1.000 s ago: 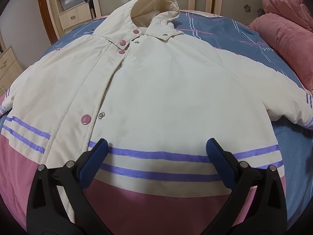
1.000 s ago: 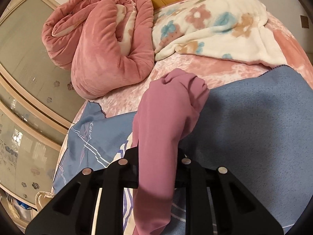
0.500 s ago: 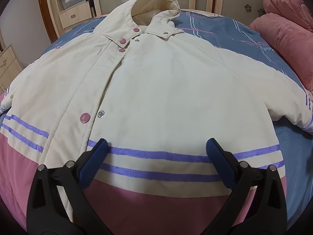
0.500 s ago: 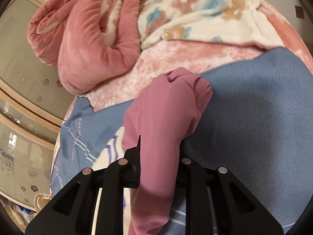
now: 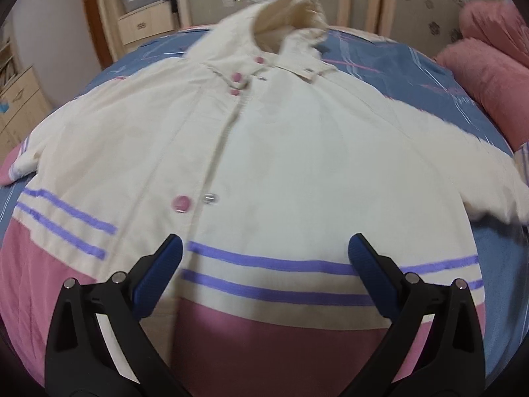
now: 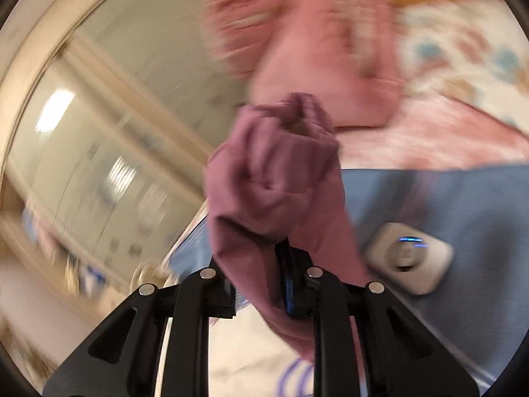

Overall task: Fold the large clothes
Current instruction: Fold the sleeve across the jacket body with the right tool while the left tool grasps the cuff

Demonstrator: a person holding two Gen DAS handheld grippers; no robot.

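**Lifting a cuff while the jacket lies spread on the bed**

Gripping a bunched mauve cuff (image 6: 274,178), the right gripper (image 6: 261,284) has its jaws drawn close together, the fabric pinched between them and spilling up and over the front of the tool. Cream cloth with a purple stripe shows below the gripper. The right wrist view is heavily blurred; behind the cuff there is a rolled pink quilt (image 6: 314,43) and a floral blanket (image 6: 469,53) toward the head of the bed, with a blue sheet (image 6: 463,205) under them. A small white device (image 6: 408,256) with a blue light lies on that sheet just to the right of the gripper.

The left gripper (image 5: 264,264) hangs over the near edge of the bed with its blue-padded fingers (image 5: 158,274) spread wide apart, holding nothing; whether the pads touch the cloth I cannot tell. Beneath it the cream jacket (image 5: 297,152) lies face up and spread across the bed, hood (image 5: 291,16) toward the far edge, its mauve hem band (image 5: 271,347) nearest the camera below two purple stripes (image 5: 271,278). Pink snap buttons (image 5: 181,203) run up the front placket. One sleeve reaches to the left edge of the bed; the other stretches off to the right, blurred at its end. A wooden cabinet (image 5: 145,23) stands beyond the far edge of the bed.
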